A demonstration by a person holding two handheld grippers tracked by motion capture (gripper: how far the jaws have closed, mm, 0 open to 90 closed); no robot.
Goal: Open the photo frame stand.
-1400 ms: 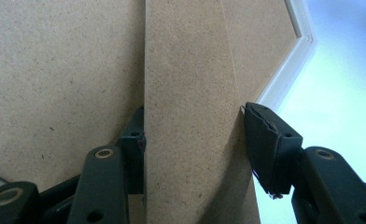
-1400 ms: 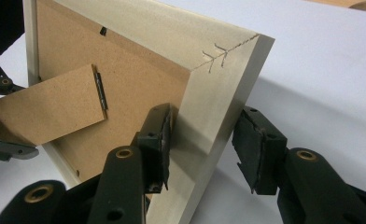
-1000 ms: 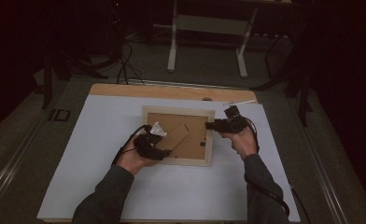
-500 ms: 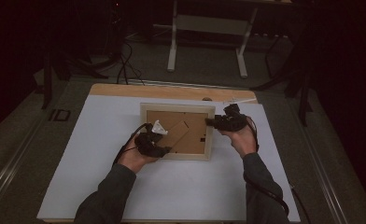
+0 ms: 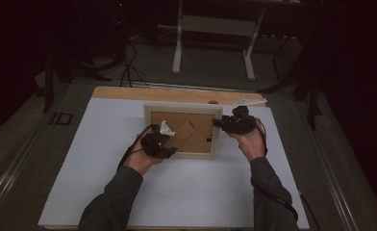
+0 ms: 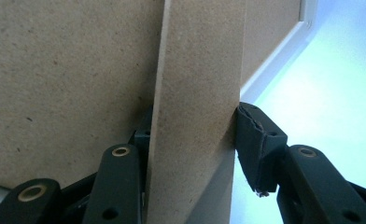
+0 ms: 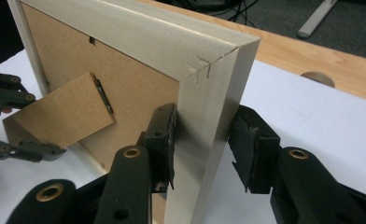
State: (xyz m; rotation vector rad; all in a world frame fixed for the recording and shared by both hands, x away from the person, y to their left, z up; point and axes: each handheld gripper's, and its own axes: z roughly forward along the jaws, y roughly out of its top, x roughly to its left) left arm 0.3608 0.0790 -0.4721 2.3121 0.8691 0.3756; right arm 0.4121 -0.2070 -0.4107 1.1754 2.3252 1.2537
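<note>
Right gripper view: right gripper [image 7: 202, 144] jaws clamp picture frame [image 7: 139, 42] side rail, just closing; left gripper [image 6: 193, 149] jaws pinch easel stand [image 6: 197, 93] between pads, also just closing; step judged: propping frame upright; next: swing stand outward, steady rail.

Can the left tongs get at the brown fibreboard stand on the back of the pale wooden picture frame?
Probably yes: the left tongs already straddle the brown fibreboard stand, having just been closing on it, with nothing in between.
</note>
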